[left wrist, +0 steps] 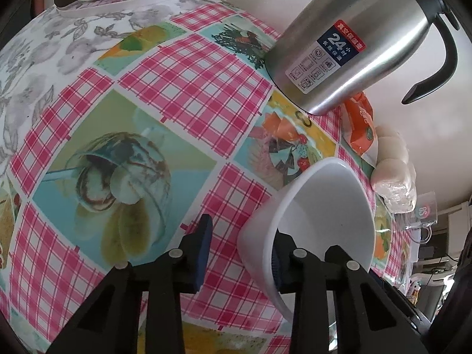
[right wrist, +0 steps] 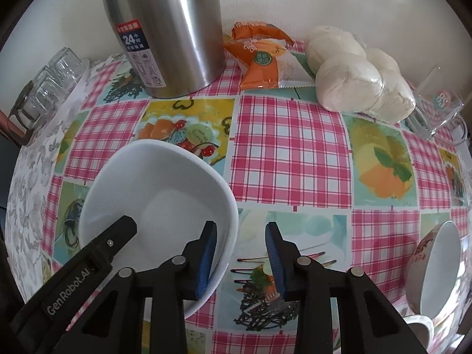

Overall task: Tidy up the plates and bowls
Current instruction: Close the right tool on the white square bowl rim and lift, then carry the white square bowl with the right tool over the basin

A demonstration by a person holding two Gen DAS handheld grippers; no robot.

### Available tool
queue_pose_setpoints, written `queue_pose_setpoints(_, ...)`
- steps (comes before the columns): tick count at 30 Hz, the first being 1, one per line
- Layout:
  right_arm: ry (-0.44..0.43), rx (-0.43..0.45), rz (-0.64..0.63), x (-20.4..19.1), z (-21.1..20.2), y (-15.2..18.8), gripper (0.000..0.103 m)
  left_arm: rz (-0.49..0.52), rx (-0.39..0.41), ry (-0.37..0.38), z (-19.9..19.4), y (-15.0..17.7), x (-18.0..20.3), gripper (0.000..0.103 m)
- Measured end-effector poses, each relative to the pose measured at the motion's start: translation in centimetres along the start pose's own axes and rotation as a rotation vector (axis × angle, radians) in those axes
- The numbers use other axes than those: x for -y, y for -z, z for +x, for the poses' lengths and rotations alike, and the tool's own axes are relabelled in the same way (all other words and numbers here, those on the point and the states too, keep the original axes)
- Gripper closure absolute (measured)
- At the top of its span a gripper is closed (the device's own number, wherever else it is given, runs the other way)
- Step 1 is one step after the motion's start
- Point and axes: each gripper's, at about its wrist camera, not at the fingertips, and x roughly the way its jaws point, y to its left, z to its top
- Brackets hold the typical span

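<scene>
A plain white bowl [right wrist: 165,194] stands on the checked tablecloth [right wrist: 289,153]. In the left wrist view the same bowl [left wrist: 321,203] is low on the right. My left gripper [left wrist: 242,236] straddles its wall: one blue pad is inside the bowl, the other outside with a gap to the wall. My right gripper [right wrist: 240,230] straddles the opposite rim, left pad inside, right pad clear of the rim. A finger [right wrist: 118,236] of the left gripper shows inside the bowl. At the right edge a second bowl [right wrist: 436,268] with a patterned outside sits tilted.
A steel thermos jug [right wrist: 165,29] stands behind the bowl by the wall, with an orange snack packet [right wrist: 259,59], a bag of white buns [right wrist: 354,79] and a glass mug [right wrist: 439,109] to its right. A tray of glasses [right wrist: 50,82] sits far left.
</scene>
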Motion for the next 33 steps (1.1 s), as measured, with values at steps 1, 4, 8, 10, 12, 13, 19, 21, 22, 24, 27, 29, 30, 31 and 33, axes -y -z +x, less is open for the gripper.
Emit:
queue_pose_setpoints(1, 0.002, -0.001, -0.001, 0.0, 0.0, 0.0, 0.065, 0.001, 0.002, 0.0, 0.1, 0.0, 0.1, 0.069)
queue_pose_setpoints(4, 0.001, -0.013, 0.005, 0.0, 0.3, 0.1, 0.065, -0.01, -0.005, 0.026, 0.3, -0.1, 0.0, 0.075)
queue_pose_setpoints(8, -0.005, -0.054, 0.041, 0.0, 1.5, 0.5, 0.065, -0.03, -0.038, 0.078, 0.7, -0.1, -0.2, 0.085)
queue_pose_setpoints(10, -0.007, -0.061, 0.044, -0.2, 1.8, 0.5, 0.066, -0.043, -0.045, 0.089, 0.7, -0.2, -0.3, 0.085)
queue_pose_setpoints(12, -0.012, -0.057, 0.045, -0.4, 1.9, 0.7, 0.068, -0.057, -0.052, 0.096, 0.6, -0.3, -0.5, 0.085)
queue_pose_setpoints(13, -0.013, -0.057, 0.046, -0.4, 1.9, 0.8, 0.07, -0.064, -0.054, 0.1, 0.5, -0.2, -0.7, 0.085)
queue_pose_setpoints(19, -0.033, -0.052, 0.041, -0.9, 1.8, 1.4, 0.085, -0.072, -0.074, 0.11, 0.2, 0.0, -1.2, 0.085)
queue_pose_setpoints(21, -0.037, -0.051, 0.041, -1.2, 1.7, 1.7, 0.089, -0.072, -0.08, 0.111, 0.2, 0.1, -1.2, 0.085)
queue_pose_setpoints(22, -0.037, -0.049, 0.042, -1.2, 1.6, 1.7, 0.089, -0.074, -0.081, 0.114, 0.2, 0.1, -1.2, 0.085)
queue_pose_setpoints(24, -0.047, -0.037, 0.05, -1.1, 1.2, 1.8, 0.089, -0.075, -0.079, 0.124, -0.2, 0.1, -1.1, 0.085)
queue_pose_setpoints(27, -0.067, -0.014, 0.06, -0.5, -0.1, 2.1, 0.089, -0.062, -0.066, 0.142, -1.6, 0.1, -0.7, 0.085)
queue_pose_setpoints(29, -0.079, 0.004, 0.066, -0.2, -1.1, 2.1, 0.089, -0.049, -0.051, 0.152, -2.7, 0.1, -0.2, 0.085)
queue_pose_setpoints(30, -0.085, 0.015, 0.069, -0.1, -1.8, 2.1, 0.089, -0.04, -0.042, 0.157, -3.3, 0.2, 0.0, 0.085)
queue_pose_setpoints(31, -0.093, 0.029, 0.072, 0.1, -2.6, 2.1, 0.089, -0.029, -0.028, 0.164, -4.1, 0.2, 0.4, 0.085)
queue_pose_setpoints(33, -0.106, 0.054, 0.074, 0.7, -4.0, 1.8, 0.089, -0.015, -0.011, 0.176, -5.4, 0.3, 0.9, 0.085)
